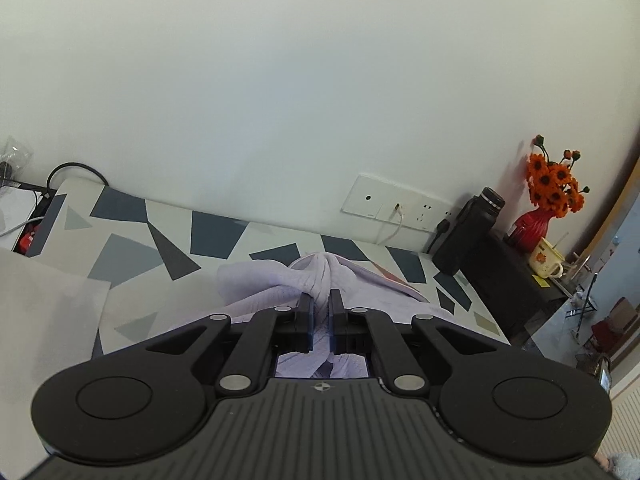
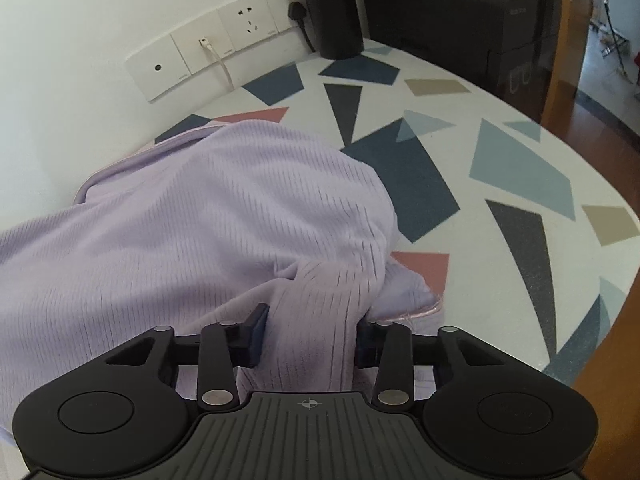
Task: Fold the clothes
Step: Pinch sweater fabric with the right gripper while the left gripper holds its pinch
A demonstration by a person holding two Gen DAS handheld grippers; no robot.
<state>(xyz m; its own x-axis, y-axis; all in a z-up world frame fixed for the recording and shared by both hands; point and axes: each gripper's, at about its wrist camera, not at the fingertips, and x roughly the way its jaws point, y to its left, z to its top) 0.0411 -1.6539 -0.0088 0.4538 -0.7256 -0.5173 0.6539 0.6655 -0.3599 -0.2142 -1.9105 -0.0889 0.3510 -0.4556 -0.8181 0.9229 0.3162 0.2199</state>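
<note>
Left wrist view: left gripper (image 1: 320, 304) jaws nearly together, pinching a bunched ridge of the lilac garment (image 1: 280, 284); cloth below the fingers hidden by the tool body. Right wrist: right gripper (image 2: 308, 330) jaws partway apart, clamping a thick ribbed fold of the same garment, right fingertip buried in cloth. Garment spreads ahead and left on the patterned table (image 2: 520, 168). Beyond: wall sockets (image 2: 224, 36), black speaker (image 2: 328, 8), cut off on top.

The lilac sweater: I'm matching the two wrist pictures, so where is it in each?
Left wrist: lilac sweater low centre, pinched in the left gripper.
Right wrist: sweater fills the left and centre, held by the right gripper.
Shared landmark: wall sockets.
</note>
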